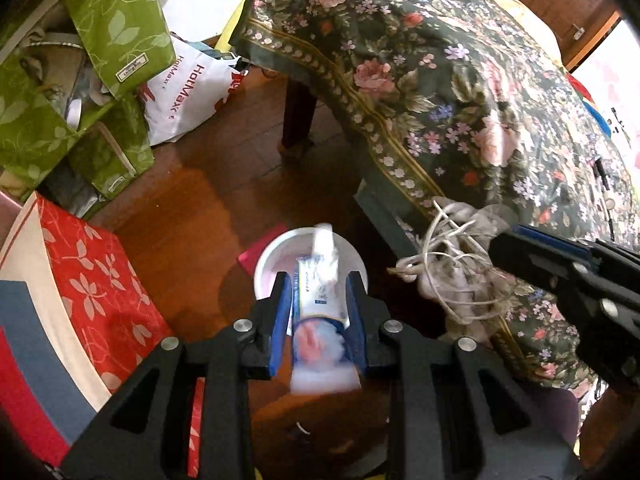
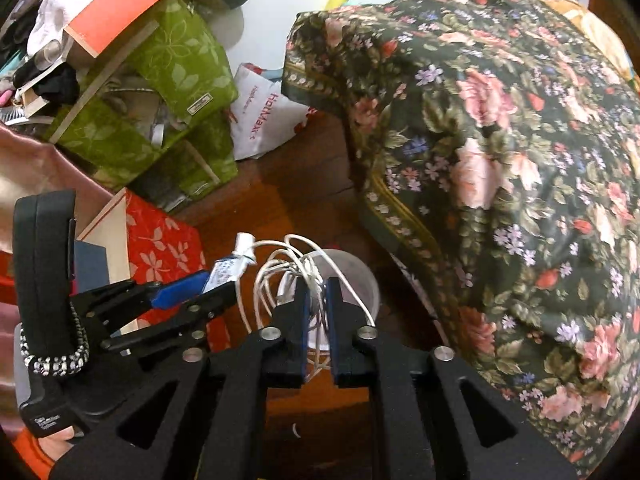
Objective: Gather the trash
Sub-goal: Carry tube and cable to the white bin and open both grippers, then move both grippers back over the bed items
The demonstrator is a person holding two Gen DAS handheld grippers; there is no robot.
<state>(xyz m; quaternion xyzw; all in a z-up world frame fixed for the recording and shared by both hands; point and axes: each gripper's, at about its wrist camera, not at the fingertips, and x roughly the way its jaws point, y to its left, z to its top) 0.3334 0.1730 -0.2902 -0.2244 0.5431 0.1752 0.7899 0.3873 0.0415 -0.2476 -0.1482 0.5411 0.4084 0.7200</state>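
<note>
On the wooden floor stands a small white round bin (image 1: 267, 264), which looks translucent in the right wrist view (image 2: 362, 276). My left gripper (image 1: 318, 280) points down over it, shut on a white and blue toothpaste tube (image 1: 320, 296) whose cap end hangs above the bin's mouth. At the left of the right wrist view the same left gripper (image 2: 218, 284) shows with the tube (image 2: 226, 272). My right gripper (image 2: 317, 286) is shut on a tangle of white cable (image 2: 272, 268), strands running between its blue pads. It comes in from the right (image 1: 498, 246) with the cable bundle (image 1: 452, 264) just right of the bin.
A dark floral cloth (image 1: 440, 80) drapes over a table on the right, and one table leg (image 1: 296, 120) stands on the floor. Green fabric boxes (image 1: 112, 20), a red patterned box (image 1: 92, 280) and a white HotMax bag (image 1: 188, 92) crowd the left. Pink paper (image 1: 250, 258) lies beside the bin.
</note>
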